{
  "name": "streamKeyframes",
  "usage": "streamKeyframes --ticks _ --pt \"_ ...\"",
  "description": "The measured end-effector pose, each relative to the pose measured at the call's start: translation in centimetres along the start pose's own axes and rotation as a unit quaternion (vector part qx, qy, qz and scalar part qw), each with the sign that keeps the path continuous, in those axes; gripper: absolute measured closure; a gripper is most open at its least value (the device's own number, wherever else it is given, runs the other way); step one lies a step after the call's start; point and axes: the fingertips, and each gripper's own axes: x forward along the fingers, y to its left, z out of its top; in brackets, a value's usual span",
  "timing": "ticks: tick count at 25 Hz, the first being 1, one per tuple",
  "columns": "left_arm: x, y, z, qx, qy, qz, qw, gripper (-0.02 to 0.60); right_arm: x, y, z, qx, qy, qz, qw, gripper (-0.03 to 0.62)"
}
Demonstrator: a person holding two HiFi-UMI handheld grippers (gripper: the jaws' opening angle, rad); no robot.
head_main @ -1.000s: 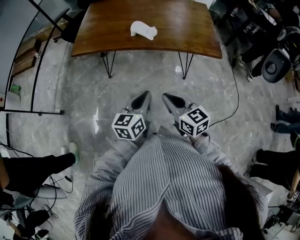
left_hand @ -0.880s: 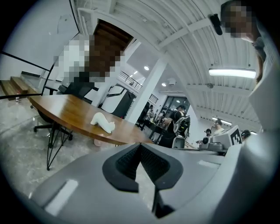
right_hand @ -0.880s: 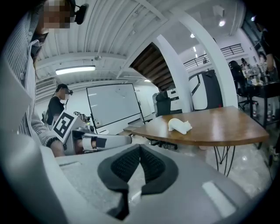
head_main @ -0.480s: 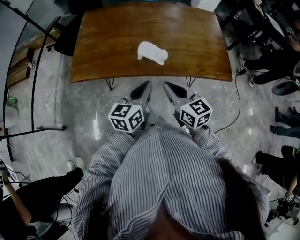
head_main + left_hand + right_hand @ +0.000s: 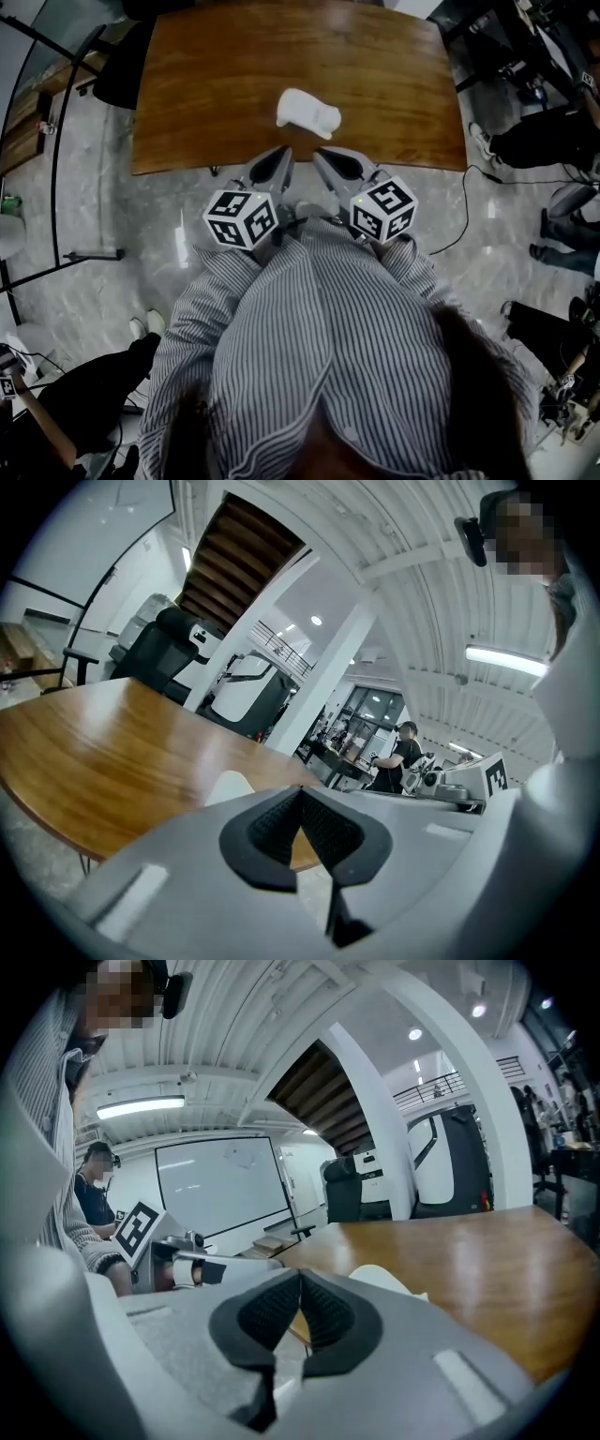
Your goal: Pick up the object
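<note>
The white, lumpy object lies on the wooden table, near the middle of its front half. My left gripper and right gripper are side by side at the table's near edge, just short of the object and pointing at it. Each is shut with nothing in it. In the left gripper view, the left gripper has its pads closed together, and the object peeks over the left jaw. In the right gripper view, the right gripper is closed the same way, with the object just beyond it on the table.
A black chair stands at the table's far left corner. People sit at the right, and a cable runs over the marble floor. A metal frame stands at the left, and someone's leg is at the lower left.
Both grippers have come forward from over the floor to the table's near edge. The table and the white object now sit closer in the head view. The jaws have stayed shut.
</note>
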Motion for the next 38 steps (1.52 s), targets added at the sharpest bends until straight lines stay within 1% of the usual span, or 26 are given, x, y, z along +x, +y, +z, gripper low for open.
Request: streamKeyframes --ticks 6,10,11,15,17,20,22,27,32,38 --pt "1.8 0.6 -0.5 -0.024 0.021 -0.001 0.9995 0.580 1.4 -1.6 -0.1 -0.003 0.035 0.017 0.999 0.589" --pt "2.2 1.4 -1.3 -0.049 0.025 0.001 0.9985 0.580 2.2 -2.3 -0.6 -0.015 0.060 0.027 0.998 0.585" --pt "2.4 1.6 -1.4 -0.057 0.025 0.003 0.9981 0.580 2.4 -2.8 -0.8 -0.020 0.070 0.030 0.997 0.573" --pt "3.4 2.9 -2.1 -0.082 0.022 0.017 0.9963 0.580 3.9 -4.6 -1.3 -0.057 0.112 0.047 0.991 0.565" --pt "3.9 3.5 -2.6 -0.093 0.022 0.021 0.9952 0.580 4.8 -5.5 -1.7 -0.085 0.132 0.054 0.986 0.541" --pt "4.7 4.3 -3.4 -0.114 0.023 0.025 0.9929 0.580 6.2 -6.5 -2.2 -0.120 0.162 0.066 0.977 0.484" --pt "5.3 4.6 -3.8 -0.127 0.024 0.028 0.9912 0.580 7.2 -7.2 -2.7 -0.146 0.184 0.074 0.969 0.443" --pt "5.8 5.3 -4.8 -0.156 0.020 0.039 0.9867 0.580 9.6 -8.5 -4.1 -0.211 0.241 0.086 0.943 0.335" --pt "6.2 7.0 -5.2 -0.169 0.018 0.050 0.9842 0.580 12.0 -9.9 -4.9 -0.248 0.275 0.079 0.926 0.277" --pt "6.9 8.6 -5.9 -0.172 0.011 0.066 0.9828 0.580 13.0 -10.8 -7.5 -0.272 0.317 0.095 0.903 0.217"
